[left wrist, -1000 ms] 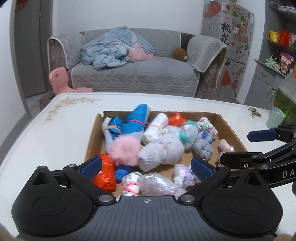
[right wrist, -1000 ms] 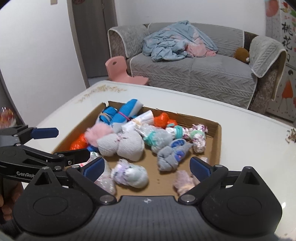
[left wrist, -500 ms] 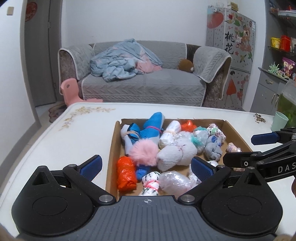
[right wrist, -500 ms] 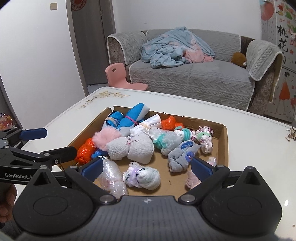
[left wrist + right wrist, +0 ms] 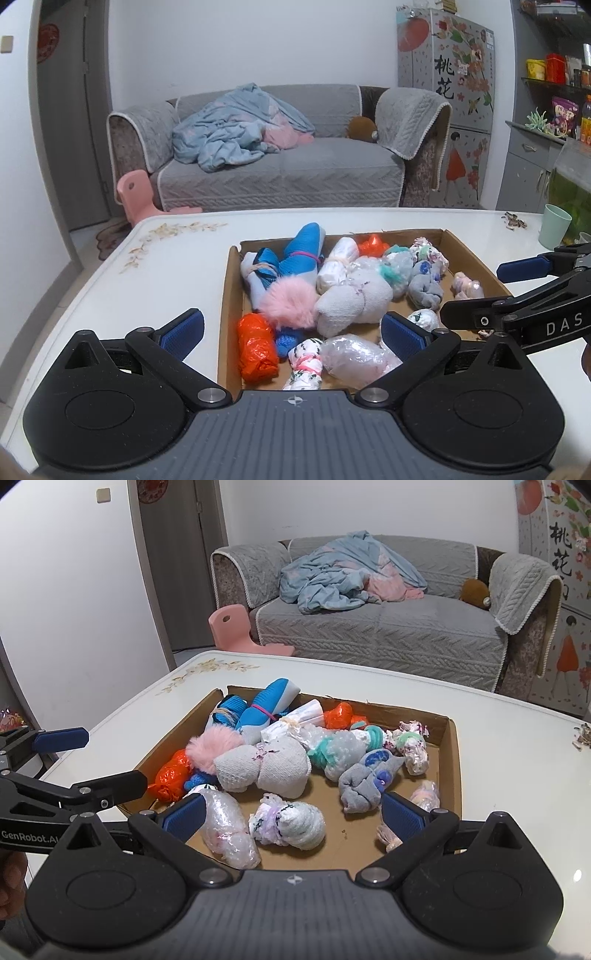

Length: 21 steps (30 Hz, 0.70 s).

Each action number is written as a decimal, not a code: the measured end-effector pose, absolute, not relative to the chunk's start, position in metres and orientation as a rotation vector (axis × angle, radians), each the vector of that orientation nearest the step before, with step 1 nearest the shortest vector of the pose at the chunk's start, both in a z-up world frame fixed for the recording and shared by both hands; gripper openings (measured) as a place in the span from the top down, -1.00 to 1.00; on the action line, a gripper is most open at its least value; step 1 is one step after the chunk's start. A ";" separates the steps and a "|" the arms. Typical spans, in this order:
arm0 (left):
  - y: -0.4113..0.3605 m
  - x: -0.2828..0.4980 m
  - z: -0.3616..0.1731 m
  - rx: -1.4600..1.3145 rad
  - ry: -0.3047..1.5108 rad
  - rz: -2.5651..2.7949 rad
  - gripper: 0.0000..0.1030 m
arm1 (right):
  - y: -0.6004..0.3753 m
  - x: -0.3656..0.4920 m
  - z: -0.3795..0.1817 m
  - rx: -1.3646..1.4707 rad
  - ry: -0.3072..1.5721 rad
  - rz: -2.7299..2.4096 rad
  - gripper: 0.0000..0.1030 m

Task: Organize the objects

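A shallow cardboard box (image 5: 229,291) (image 5: 452,775) on the white table holds several rolled bundles: a pink fluffy ball (image 5: 288,302) (image 5: 214,746), an orange bag (image 5: 256,347) (image 5: 171,773), blue socks (image 5: 295,254) (image 5: 264,707), a grey bundle (image 5: 351,301) (image 5: 264,768), a clear plastic roll (image 5: 354,354) (image 5: 227,827). My left gripper (image 5: 291,332) is open and empty above the box's near left edge. My right gripper (image 5: 291,812) is open and empty above the box's near edge. Each gripper shows in the other's view.
A white table (image 5: 110,291) with flower decoration bears the box. A green cup (image 5: 554,227) stands at its right side. Beyond are a grey sofa (image 5: 280,170) with a blue blanket, a pink child chair (image 5: 135,192), a fridge and shelves.
Both grippers have pulled back and up from the box, which now looks smaller and farther. The objects in the box have not moved.
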<state>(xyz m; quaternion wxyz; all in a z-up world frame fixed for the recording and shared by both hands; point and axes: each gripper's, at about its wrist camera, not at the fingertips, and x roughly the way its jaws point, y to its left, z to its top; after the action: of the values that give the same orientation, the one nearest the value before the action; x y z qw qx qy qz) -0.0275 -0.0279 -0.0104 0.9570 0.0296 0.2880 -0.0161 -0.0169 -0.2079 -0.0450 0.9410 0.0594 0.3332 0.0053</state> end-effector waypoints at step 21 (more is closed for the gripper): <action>-0.013 -0.008 -0.010 -0.023 0.653 -0.028 -0.99 | -0.201 -0.010 -0.048 0.121 0.687 0.026 -0.98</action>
<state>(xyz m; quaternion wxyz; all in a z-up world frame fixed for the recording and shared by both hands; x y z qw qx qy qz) -0.0075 -0.0129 -0.0103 0.9470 -0.0115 0.3208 -0.0136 -0.0098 -0.2014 -0.0477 0.9398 0.0590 0.3364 0.0129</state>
